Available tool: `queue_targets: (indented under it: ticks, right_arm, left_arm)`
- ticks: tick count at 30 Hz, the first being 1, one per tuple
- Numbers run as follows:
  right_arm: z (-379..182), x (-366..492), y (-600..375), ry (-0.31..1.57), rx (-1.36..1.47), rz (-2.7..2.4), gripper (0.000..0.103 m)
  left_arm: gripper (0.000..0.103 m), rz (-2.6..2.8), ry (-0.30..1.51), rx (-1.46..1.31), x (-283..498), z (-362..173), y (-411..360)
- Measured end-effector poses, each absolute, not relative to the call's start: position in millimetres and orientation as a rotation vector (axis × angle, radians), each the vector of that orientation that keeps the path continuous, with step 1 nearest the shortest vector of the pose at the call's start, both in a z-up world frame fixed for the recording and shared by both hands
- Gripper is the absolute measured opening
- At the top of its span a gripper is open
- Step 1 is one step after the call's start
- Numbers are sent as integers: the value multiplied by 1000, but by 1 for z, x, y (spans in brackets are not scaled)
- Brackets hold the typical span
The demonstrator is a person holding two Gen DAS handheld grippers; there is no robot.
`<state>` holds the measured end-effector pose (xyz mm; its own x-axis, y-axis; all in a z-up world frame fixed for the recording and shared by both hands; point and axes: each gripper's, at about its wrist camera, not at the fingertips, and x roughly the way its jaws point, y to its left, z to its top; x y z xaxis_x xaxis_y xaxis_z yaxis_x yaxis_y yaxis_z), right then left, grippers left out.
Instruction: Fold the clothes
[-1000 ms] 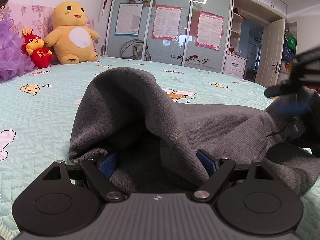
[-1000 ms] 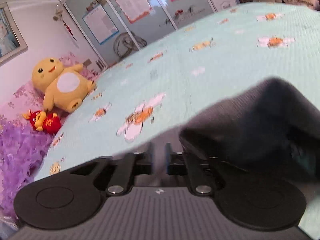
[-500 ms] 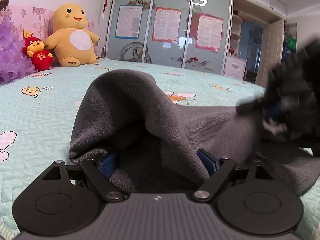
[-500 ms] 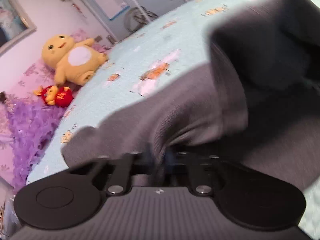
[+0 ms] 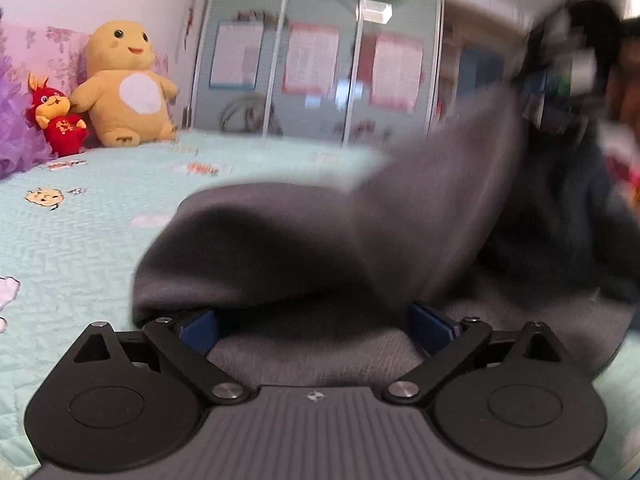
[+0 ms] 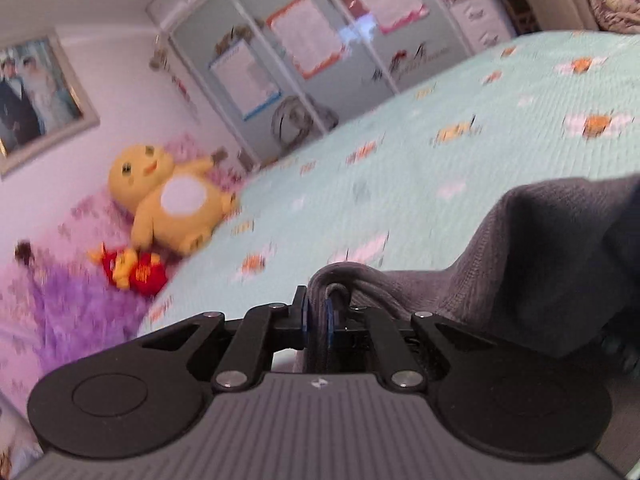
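A dark grey knit garment (image 5: 320,240) lies bunched on the light green bedspread (image 5: 80,220). My left gripper (image 5: 316,326) is open, its blue pads wide apart, with grey cloth lying between and over them. My right gripper (image 6: 318,316) is shut on a fold of the same grey garment (image 6: 540,264) and holds it lifted. In the left wrist view the right gripper (image 5: 560,92) shows blurred at the upper right, pulling the cloth up.
A yellow plush toy (image 5: 124,84) and a small red plush (image 5: 56,120) sit at the head of the bed beside purple fabric (image 5: 12,148). Mirrored wardrobe doors (image 5: 320,72) stand behind the bed. The plush toys also show in the right wrist view (image 6: 172,200).
My right gripper has lifted its pinched edge of the garment up and away, stretching the cloth upward to the right. My left gripper has stayed low and open under the cloth.
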<state>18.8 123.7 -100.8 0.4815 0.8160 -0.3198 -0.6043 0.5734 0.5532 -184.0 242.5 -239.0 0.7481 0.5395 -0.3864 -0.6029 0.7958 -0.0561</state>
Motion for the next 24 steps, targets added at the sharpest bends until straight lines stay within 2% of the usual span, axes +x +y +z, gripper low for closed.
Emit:
queue_targets:
  ticks: [1, 4, 8, 11, 17, 21, 24]
  right_arm:
    - [-93, 23, 117, 559, 409, 873, 8]
    - [-102, 27, 105, 593, 419, 859, 8]
    - [-117, 32, 91, 657, 427, 846, 16]
    - [-128, 35, 80, 705, 433, 836, 37]
    - [-169, 23, 68, 842, 381, 829, 40]
    - [-190, 4, 62, 838, 202, 755, 50]
    - [-208, 2, 60, 878, 96, 702, 52]
  left_arm:
    - [99, 631, 375, -158, -182, -239, 240]
    - [99, 628, 374, -143, -183, -239, 239]
    - [100, 630, 377, -161, -185, -239, 243]
    - [100, 635, 375, -155, -186, -240, 241]
    - [100, 643, 373, -132, -187, -239, 239]
    - [100, 651, 374, -104, -186, -240, 234]
    - [100, 658, 379, -84, -185, -239, 234]
